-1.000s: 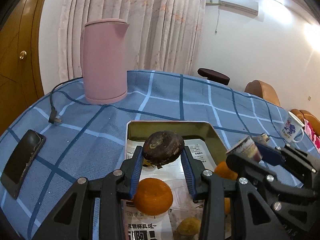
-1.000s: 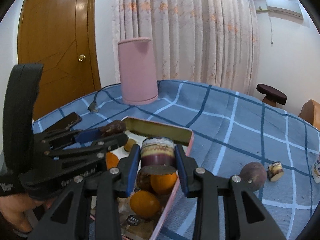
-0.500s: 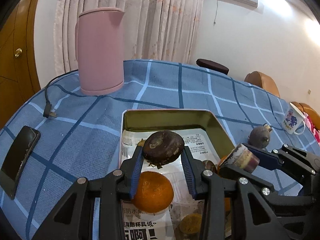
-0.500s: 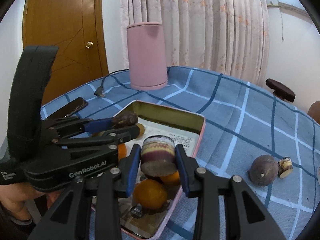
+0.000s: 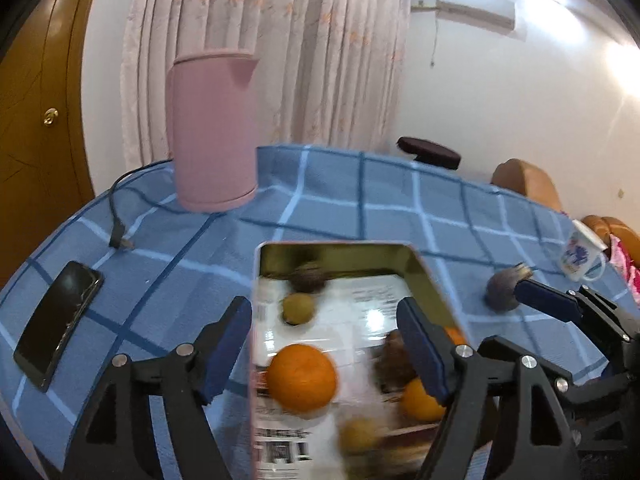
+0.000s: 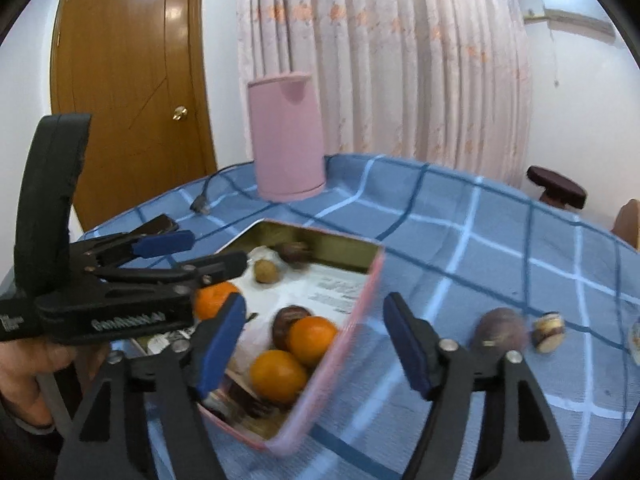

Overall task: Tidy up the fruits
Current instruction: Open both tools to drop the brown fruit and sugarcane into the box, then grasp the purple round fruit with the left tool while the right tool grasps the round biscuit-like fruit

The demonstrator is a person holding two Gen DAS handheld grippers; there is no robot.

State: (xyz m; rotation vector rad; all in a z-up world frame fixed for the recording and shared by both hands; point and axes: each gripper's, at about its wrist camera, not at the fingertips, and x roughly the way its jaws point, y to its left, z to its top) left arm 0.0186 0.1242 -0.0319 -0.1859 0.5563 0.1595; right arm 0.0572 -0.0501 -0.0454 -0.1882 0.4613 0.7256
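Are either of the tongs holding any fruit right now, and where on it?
No. The left tongs and right tongs are both opening with nothing between them, above the tin.

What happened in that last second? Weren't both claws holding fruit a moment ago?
Yes. Both let go: the left gripper dropped its dark round fruit, which now lies at the far end of the tin, and the right gripper released its cut purple piece into the tin too. Both jaws are opening, with nothing between them. The kettle, phone and the purple fruit on the cloth stayed put.
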